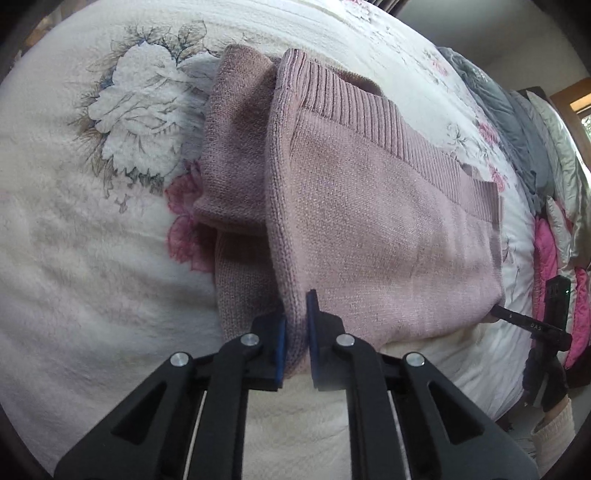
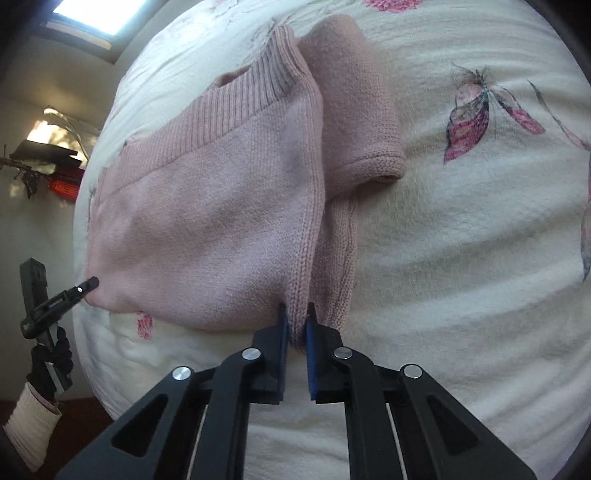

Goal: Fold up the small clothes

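Note:
A pink knitted sweater (image 1: 369, 221) lies on the bed, folded lengthwise, with its ribbed band (image 1: 373, 110) at the far end and a short sleeve (image 1: 236, 147) sticking out on the left. My left gripper (image 1: 296, 317) is shut on the sweater's near left folded edge. The right wrist view shows the same sweater (image 2: 207, 206) with its other sleeve (image 2: 362, 110). My right gripper (image 2: 296, 314) is shut on the near right folded edge. Each gripper's tip shows in the other view at a sweater corner: the right gripper (image 1: 496, 309) and the left gripper (image 2: 92, 283).
The bed's white fleece blanket (image 1: 92, 258) carries flower and butterfly prints. Grey, silver and pink bedding (image 1: 546, 206) is piled along the far right edge. A gloved hand (image 2: 50, 365) with a pale sleeve holds the left gripper off the bed's edge. A skylight (image 2: 92, 14) is high on the left.

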### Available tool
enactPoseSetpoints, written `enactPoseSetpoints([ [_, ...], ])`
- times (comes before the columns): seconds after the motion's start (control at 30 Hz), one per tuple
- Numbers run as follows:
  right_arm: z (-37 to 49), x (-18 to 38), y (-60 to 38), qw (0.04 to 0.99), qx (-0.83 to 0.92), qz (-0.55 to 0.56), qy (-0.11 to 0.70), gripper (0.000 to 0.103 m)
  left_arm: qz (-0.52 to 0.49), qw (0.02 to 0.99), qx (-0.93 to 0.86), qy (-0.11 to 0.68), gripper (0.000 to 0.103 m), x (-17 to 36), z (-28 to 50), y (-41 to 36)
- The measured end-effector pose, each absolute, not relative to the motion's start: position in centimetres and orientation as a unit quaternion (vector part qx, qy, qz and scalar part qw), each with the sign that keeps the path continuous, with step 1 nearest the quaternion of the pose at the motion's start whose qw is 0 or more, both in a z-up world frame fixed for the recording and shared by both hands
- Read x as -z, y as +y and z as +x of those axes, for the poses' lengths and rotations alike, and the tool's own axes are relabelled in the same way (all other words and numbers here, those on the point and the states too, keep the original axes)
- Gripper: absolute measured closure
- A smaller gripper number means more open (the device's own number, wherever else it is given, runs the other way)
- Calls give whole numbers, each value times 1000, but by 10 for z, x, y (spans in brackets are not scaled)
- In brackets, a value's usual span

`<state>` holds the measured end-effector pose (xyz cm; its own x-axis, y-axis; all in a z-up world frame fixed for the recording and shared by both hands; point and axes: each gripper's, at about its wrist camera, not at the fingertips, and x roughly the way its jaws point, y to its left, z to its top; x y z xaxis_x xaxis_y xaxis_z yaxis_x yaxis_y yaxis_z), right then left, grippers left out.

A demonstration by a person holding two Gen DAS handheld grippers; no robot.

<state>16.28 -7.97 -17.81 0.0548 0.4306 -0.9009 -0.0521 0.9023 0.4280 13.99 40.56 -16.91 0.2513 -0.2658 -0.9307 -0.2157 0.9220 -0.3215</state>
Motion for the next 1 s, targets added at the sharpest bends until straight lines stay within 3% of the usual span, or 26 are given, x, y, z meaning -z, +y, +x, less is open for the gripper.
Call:
enactPoseSetpoints([
  [0.37, 159, 207, -87, 699, -145, 152, 684, 94, -183, 757, 8, 627, 87, 196, 137, 413],
  [0.43, 161, 203, -82, 702, -150, 154, 679, 88, -171, 761, 5, 626, 83, 189, 138, 408],
  [0.53, 159, 186, -85, 716, -152, 162, 662, 55, -172, 775, -11, 608, 82, 172, 134, 410],
  [0.6, 158, 171, -90, 729, -162, 179, 641, 53, -162, 796, -25, 582, 77, 152, 131, 408],
  [0.67, 159, 159, -99, 737, -168, 203, 622, 48, -144, 818, -23, 557, 62, 131, 133, 400],
  [0.77, 169, 157, -114, 736, -170, 249, 606, 41, -134, 830, 13, 541, 58, 116, 148, 376],
  [1.0, 199, 198, -129, 700, -172, 324, 613, 41, -130, 813, 67, 563, 57, 141, 202, 310],
])
